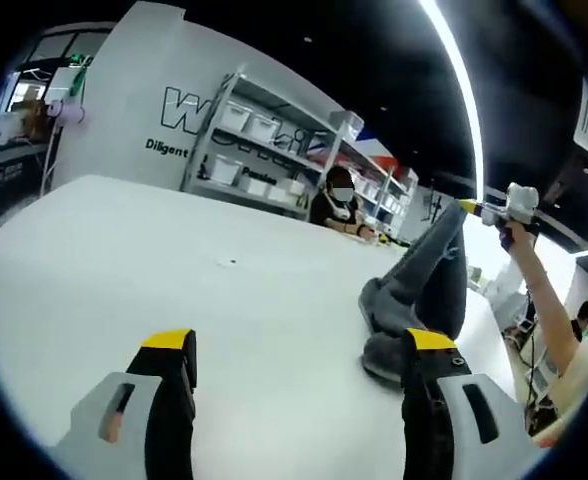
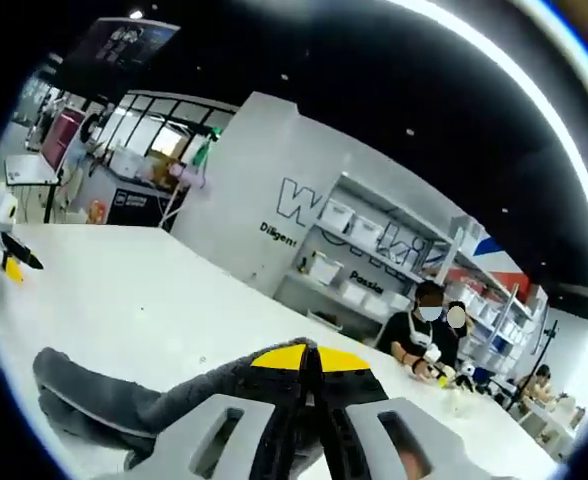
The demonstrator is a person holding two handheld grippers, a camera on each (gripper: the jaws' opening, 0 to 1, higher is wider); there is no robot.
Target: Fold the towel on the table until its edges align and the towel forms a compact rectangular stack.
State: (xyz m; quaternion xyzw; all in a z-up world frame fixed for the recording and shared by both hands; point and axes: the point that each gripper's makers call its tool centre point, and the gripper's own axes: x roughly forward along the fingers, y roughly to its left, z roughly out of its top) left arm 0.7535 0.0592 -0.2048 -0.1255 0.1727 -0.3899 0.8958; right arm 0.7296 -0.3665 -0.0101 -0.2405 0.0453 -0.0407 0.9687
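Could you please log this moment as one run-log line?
right gripper: shut on towel, lifted | left gripper: open, above table | fold: not yet done

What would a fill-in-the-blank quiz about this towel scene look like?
1. The towel being lifted is ___ in colour.
2. The right gripper holds one end of the towel ___ the white table, while the rest trails down onto it.
3. The left gripper has its jaws ___, with nothing between them.
4. The tips of the jaws are coloured ___.

Missing words: grey; above; open; yellow
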